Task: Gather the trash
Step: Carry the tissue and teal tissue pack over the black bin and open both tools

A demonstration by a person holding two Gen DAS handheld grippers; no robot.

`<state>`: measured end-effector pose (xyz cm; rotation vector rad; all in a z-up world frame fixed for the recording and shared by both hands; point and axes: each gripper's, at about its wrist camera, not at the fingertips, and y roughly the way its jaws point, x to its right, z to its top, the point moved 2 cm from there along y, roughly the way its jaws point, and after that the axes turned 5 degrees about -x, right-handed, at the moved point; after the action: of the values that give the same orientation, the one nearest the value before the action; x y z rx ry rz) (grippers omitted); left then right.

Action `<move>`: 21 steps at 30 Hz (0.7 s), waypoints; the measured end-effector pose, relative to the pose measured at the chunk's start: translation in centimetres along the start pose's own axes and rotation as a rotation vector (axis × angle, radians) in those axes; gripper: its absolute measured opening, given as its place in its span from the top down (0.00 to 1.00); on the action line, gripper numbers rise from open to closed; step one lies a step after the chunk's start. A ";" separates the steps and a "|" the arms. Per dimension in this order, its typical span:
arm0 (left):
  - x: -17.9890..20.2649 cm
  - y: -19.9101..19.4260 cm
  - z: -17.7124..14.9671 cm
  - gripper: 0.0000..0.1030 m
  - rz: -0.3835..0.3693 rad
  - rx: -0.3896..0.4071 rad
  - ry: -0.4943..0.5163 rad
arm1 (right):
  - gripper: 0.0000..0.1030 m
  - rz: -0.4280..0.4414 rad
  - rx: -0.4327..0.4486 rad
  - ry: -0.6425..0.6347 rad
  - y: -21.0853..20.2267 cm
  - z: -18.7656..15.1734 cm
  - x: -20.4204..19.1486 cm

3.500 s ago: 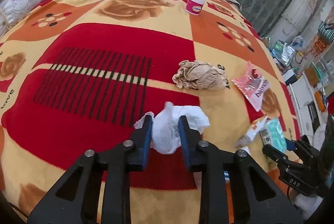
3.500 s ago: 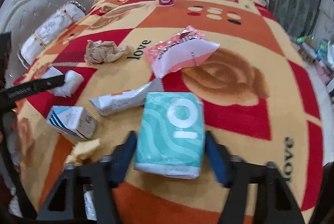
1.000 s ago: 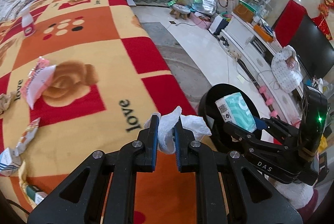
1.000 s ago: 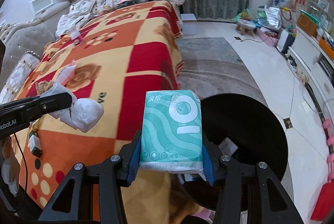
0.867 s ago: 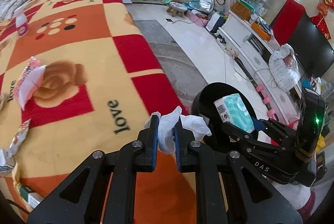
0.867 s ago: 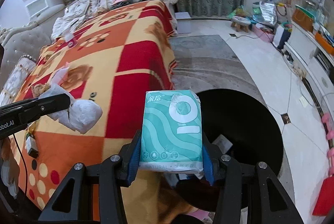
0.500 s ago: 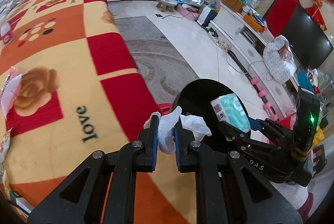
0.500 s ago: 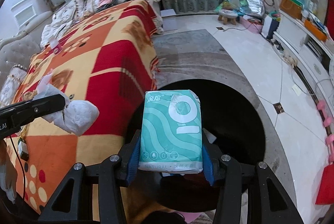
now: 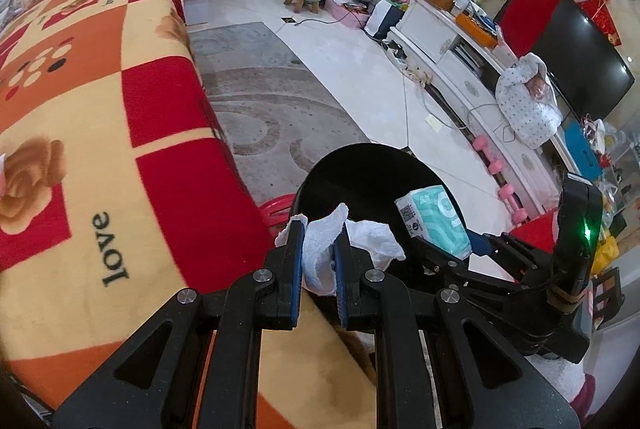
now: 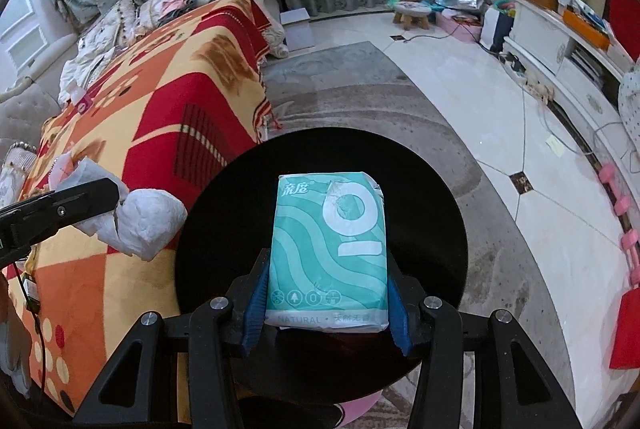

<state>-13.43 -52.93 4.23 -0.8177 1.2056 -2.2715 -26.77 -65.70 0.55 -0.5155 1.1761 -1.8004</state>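
Blanket (image 9: 92,133) filled the left of frame; rug (image 9: 256,101) and tiles centre. Left gripper (image 9: 318,229) clamped a tissue (image 9: 320,249), right gripper (image 10: 326,271) pinched a pack (image 10: 328,249), both above the black bin (image 10: 224,213); cabinet (image 9: 460,65) right.

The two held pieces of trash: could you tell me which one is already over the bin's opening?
The teal tissue pack in the right hand-held gripper; the white tissue wad hangs at the black bin's rim.
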 end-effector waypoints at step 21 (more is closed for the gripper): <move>-1.0 -0.3 -0.4 0.50 -0.037 -0.002 -0.046 | 0.38 -0.005 -0.014 0.024 0.2 -0.1 0.4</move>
<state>-12.98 -51.94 4.06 -0.8953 1.1823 -2.2686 -26.94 -66.05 0.24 -0.5067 1.2049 -1.8087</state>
